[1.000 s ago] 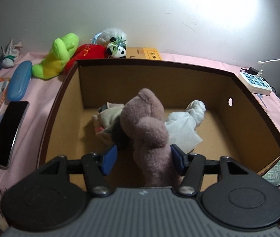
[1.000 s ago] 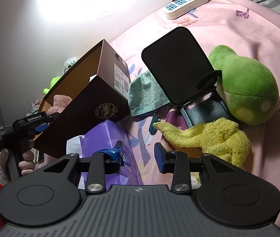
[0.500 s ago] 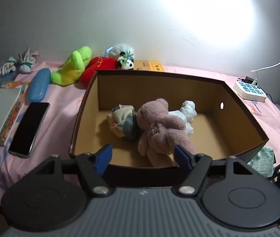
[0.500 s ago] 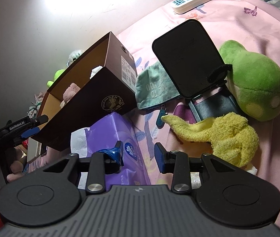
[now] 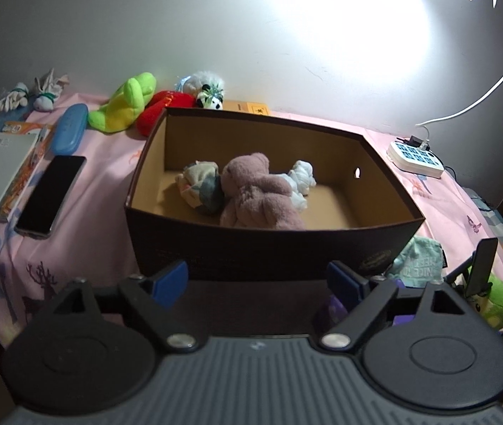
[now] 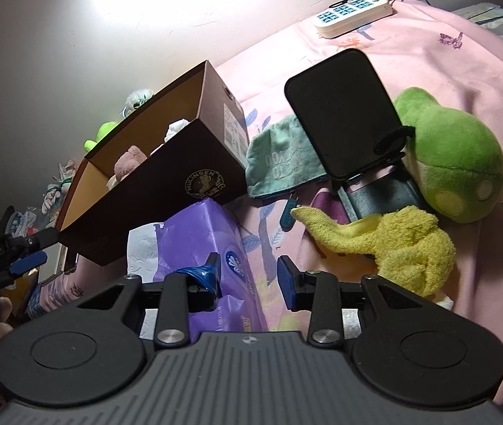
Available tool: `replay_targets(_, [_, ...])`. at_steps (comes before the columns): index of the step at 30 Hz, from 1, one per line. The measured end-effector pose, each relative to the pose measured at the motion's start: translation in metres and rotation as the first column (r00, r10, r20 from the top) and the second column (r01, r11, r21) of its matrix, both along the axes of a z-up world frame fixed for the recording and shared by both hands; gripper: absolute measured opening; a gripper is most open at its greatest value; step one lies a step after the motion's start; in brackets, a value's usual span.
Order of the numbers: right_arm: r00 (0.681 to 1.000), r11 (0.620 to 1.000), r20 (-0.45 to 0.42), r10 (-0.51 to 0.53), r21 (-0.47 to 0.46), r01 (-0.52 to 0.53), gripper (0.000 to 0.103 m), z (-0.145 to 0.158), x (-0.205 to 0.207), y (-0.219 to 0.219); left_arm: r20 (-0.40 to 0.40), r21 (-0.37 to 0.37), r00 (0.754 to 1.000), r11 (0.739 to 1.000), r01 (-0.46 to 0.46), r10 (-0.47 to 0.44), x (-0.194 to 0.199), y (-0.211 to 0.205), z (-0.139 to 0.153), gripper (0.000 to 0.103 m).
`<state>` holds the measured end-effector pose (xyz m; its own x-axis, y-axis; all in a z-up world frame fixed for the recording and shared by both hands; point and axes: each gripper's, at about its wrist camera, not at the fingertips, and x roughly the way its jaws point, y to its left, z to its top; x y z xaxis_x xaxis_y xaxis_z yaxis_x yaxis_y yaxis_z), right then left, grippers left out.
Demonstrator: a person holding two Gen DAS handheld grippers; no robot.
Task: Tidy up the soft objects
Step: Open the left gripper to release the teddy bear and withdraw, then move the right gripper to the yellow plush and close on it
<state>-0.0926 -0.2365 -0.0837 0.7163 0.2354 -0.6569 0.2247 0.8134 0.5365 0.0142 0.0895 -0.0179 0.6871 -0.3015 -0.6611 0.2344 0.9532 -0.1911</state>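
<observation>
Left wrist view: the left gripper (image 5: 256, 283), low in the frame, has just been opening its jaws and nothing sits between them; the pink bear (image 5: 256, 194) lies mid-frame in the box (image 5: 269, 248). Pull clear of the rim before turning.

Right wrist view: the right gripper (image 6: 247, 276), bottom centre, stands partly parted and empty. The yellow towel (image 6: 393, 241) lies right of it, probably next; pinch its knotted bulk.

right gripper (image 6: 247, 276): jaws slightly apart, nothing between | yellow towel (image 6: 393, 241): just right of it | tissue pack (image 6: 201, 237): under left finger | box (image 6: 166, 184): behind
</observation>
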Motion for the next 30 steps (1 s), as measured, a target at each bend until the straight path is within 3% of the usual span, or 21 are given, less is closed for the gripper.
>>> replay_targets(9, [0.985, 0.982, -0.02, -0.171, -0.079, 0.169, 0.018, 0.002, -0.032, -0.037, -0.089, -0.008, 0.99, 0.994, 0.108, -0.108, -0.006, -0.023, -0.022, 0.091])
replay_targets(14, [0.971, 0.968, -0.064, -0.23, -0.119, 0.222, 0.018, -0.008, -0.044, -0.052, -0.097, -0.018, 0.986, 0.99, 0.138, -0.139, -0.004, -0.036, -0.024, 0.092])
replay_targets(20, [0.972, 0.975, -0.119, -0.201, -0.117, 0.187, 0.019, -0.028, -0.029, -0.055, -0.094, -0.017, 0.983, 0.987, 0.157, -0.158, -0.006, -0.044, -0.022, 0.092])
replay_targets(30, [0.976, 0.965, -0.083, -0.201, -0.189, 0.182, 0.029, -0.039, -0.014, -0.044, -0.114, 0.02, 0.984, 0.99, 0.141, -0.138, -0.016, -0.044, -0.029, 0.092])
